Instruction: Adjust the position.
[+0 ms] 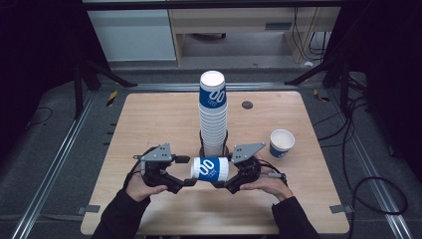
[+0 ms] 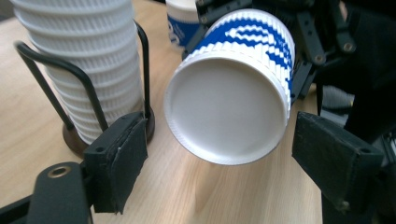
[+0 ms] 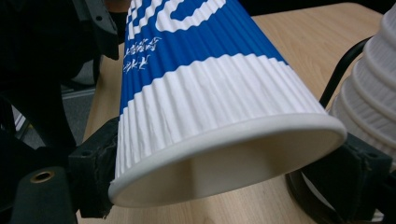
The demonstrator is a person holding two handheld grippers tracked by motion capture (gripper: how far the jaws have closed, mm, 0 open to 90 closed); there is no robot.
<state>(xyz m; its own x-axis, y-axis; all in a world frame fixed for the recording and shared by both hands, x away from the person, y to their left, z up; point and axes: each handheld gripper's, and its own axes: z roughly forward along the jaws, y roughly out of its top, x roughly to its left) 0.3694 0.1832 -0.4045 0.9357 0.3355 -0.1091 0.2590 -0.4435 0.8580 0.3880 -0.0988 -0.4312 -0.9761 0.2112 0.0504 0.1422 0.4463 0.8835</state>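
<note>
A blue-and-white ribbed paper cup (image 1: 210, 168) is held on its side above the near middle of the wooden table (image 1: 149, 129), clamped at its rim end by the pads of the right gripper (image 1: 222, 183), which sits at the cup's 4 o'clock. The left gripper (image 1: 186, 182), at the cup's 8 o'clock, is spread wide, its pads standing clear on either side of the cup's base. At the cup's 12 o'clock a tall stack of cups (image 1: 213, 112) is seen in a wire holder (image 2: 74, 70), and at 2 o'clock a single upright cup (image 1: 281, 143) is seen.
</note>
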